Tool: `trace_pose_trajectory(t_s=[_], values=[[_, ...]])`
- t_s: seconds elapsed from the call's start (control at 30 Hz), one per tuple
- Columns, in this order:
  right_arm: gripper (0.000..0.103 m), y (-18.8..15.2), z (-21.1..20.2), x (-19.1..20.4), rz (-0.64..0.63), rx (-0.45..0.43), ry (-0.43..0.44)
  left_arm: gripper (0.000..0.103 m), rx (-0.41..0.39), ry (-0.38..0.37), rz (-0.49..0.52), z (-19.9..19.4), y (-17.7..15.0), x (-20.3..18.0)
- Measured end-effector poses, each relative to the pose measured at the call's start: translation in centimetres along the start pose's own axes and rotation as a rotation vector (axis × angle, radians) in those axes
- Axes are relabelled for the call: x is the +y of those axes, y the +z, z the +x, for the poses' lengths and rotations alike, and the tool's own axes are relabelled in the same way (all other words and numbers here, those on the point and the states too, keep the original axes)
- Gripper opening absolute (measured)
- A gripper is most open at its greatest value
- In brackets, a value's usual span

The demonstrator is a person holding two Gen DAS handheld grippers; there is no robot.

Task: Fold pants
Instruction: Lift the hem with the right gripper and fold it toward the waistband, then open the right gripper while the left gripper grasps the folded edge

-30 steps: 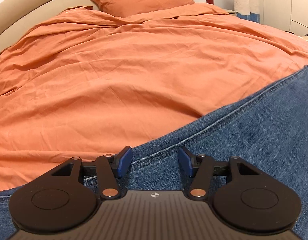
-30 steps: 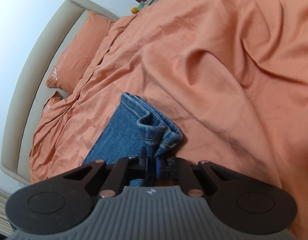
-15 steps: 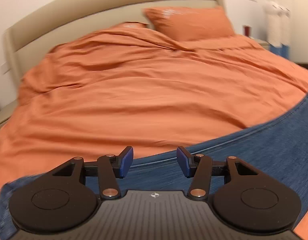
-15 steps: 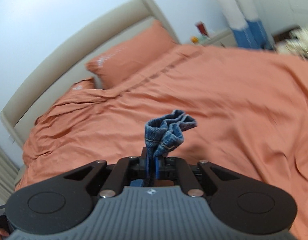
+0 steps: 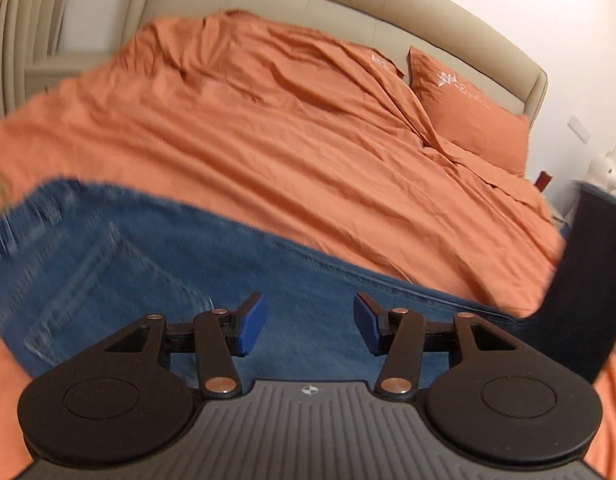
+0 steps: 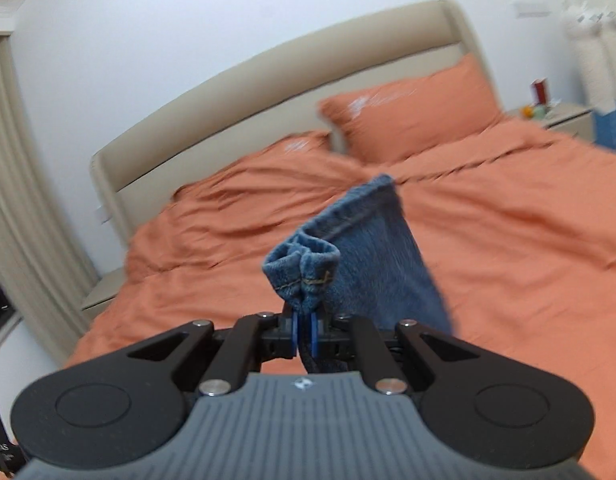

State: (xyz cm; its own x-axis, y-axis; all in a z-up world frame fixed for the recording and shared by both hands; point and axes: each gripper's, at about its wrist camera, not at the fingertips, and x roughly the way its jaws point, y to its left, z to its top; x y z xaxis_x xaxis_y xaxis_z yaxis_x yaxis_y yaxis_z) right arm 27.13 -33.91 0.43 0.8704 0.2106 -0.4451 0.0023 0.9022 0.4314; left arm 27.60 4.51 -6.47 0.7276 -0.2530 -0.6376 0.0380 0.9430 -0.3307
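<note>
Blue denim pants [image 5: 155,264] lie across the orange bed, seat end with a back pocket [image 5: 87,292] to the left in the left wrist view. My left gripper [image 5: 310,326] is open and empty, hovering just above the denim. My right gripper [image 6: 303,332] is shut on the bunched leg hems [image 6: 303,268] and holds them lifted above the bed; a flat panel of the leg [image 6: 376,256] hangs beside them. The lifted leg shows as a dark strip [image 5: 584,280] at the right of the left wrist view.
The bed is covered by a wrinkled orange duvet [image 5: 287,140] with orange pillows [image 6: 412,120] against a beige headboard [image 6: 267,76]. A nightstand with small items [image 6: 548,114] stands at the right. Curtains [image 6: 15,200] hang at the left.
My right gripper has lifted the hems up off the bed and swung toward the headboard. My left gripper has shifted along the pants toward the seat end; the back pocket is now in view.
</note>
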Motion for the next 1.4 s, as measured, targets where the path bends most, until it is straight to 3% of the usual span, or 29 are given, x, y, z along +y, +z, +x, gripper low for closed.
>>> trace_pose_trajectory(t_s=[0.17, 0.3, 0.4, 0.47, 0.6, 0.7, 0.8, 0.97, 1.07, 1.1, 1.13, 1.17, 1.23, 1.33, 1.4], values=[[0.001, -9.5, 6.4, 3.8, 0.003, 0.206, 0.049, 0.06, 0.056, -0.074, -0.062, 1.1, -0.9, 1.4], [0.003, -16.5, 9.9, 5.3, -0.105, 0.399, 0.002, 0.06, 0.138, -0.133, -0.095, 2.5, -2.0, 1.8], [0.011, -17.6, 10.0, 5.5, -0.142, 0.42, 0.007, 0.064, 0.179, -0.167, -0.09, 3.7, -2.2, 1.3], [0.029, -17.2, 9.6, 6.0, -0.135, 0.44, 0.042, 0.066, 0.205, -0.207, -0.102, 4.5, -2.2, 1.1], [0.036, -16.3, 8.4, 5.9, -0.111, 0.498, 0.097, 0.068, 0.257, -0.271, -0.131, 6.1, -2.1, 0.9], [0.043, -14.9, 6.5, 4.1, -0.066, 0.464, 0.086, 0.068, 0.285, -0.277, -0.101, 8.1, -2.0, 0.2], [0.05, -13.2, 5.1, 1.5, -0.079, 0.356, -0.02, 0.068, 0.274, -0.242, -0.022, 10.3, -1.8, -1.1], [0.05, -12.0, 5.4, -3.2, -0.03, 0.278, -0.12, 0.067, 0.282, -0.28, -0.082, 14.3, -1.7, -1.9], [0.05, -11.5, 6.4, -5.0, -0.003, 0.266, -0.153, 0.059, 0.257, -0.241, -0.031, 15.8, -2.0, -2.8], [0.049, -11.4, 6.8, -5.5, 0.012, 0.268, -0.162, 0.044, 0.246, -0.236, -0.013, 15.9, -2.0, -3.1], [0.049, -11.3, 7.2, -6.1, 0.023, 0.269, -0.171, 0.037, 0.24, -0.238, 0.006, 15.9, -2.1, -3.4], [0.047, -11.1, 7.3, -6.6, 0.028, 0.267, -0.179, 0.017, 0.241, -0.251, 0.021, 15.8, -2.1, -3.8], [0.039, -10.6, 7.5, -7.2, 0.019, 0.257, -0.205, 0.008, 0.199, -0.228, 0.074, 14.7, -2.2, -4.7], [0.023, -9.5, 7.0, -8.0, 0.0, 0.208, -0.227, 0.007, 0.112, -0.246, 0.112, 12.0, -1.4, -5.8], [0.019, -8.5, 7.1, -8.3, -0.021, 0.168, -0.241, 0.007, 0.075, -0.25, 0.121, 10.7, -0.7, -6.2]])
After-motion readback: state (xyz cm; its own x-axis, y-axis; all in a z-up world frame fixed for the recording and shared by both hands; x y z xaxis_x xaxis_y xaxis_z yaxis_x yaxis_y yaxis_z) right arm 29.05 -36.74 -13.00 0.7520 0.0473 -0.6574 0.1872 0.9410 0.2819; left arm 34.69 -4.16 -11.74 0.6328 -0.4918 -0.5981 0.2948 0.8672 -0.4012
